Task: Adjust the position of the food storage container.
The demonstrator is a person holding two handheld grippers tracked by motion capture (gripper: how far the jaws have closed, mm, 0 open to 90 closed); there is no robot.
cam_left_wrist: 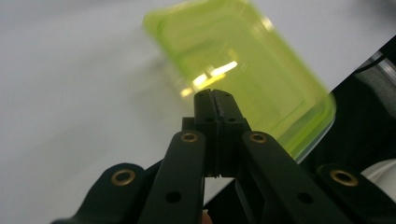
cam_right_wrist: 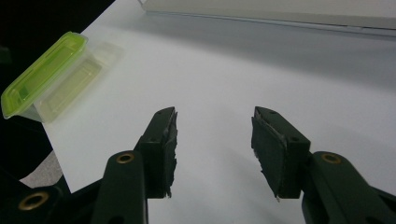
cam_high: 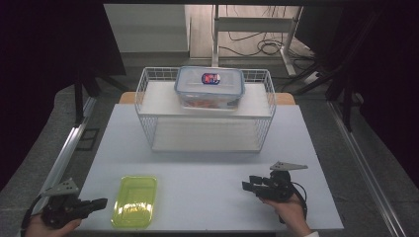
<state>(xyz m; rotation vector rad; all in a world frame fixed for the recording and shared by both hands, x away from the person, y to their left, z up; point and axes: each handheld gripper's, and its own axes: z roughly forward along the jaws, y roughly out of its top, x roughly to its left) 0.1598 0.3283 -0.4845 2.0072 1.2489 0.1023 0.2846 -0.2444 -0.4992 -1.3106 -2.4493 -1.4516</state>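
Observation:
A translucent lime-green tray [cam_high: 135,201] lies on the white table [cam_high: 212,163] near its front left corner; it appears as the green tray [cam_left_wrist: 243,70] just beyond my left jaws and as the green tray [cam_right_wrist: 44,77] at the far left of the right gripper view. My left gripper [cam_high: 103,202] is off the table's left front corner, pointing right at the tray, its jaws pressed together on nothing [cam_left_wrist: 215,95]. My right gripper [cam_high: 245,185] rests low over the table's front right, pointing left, jaws apart and empty [cam_right_wrist: 214,128].
A white wire rack [cam_high: 205,111] stands at the back middle of the table. On its upper shelf sits a clear lidded box [cam_high: 209,87] with a blue rim and a label. A desk frame and cables [cam_high: 257,44] lie on the floor beyond.

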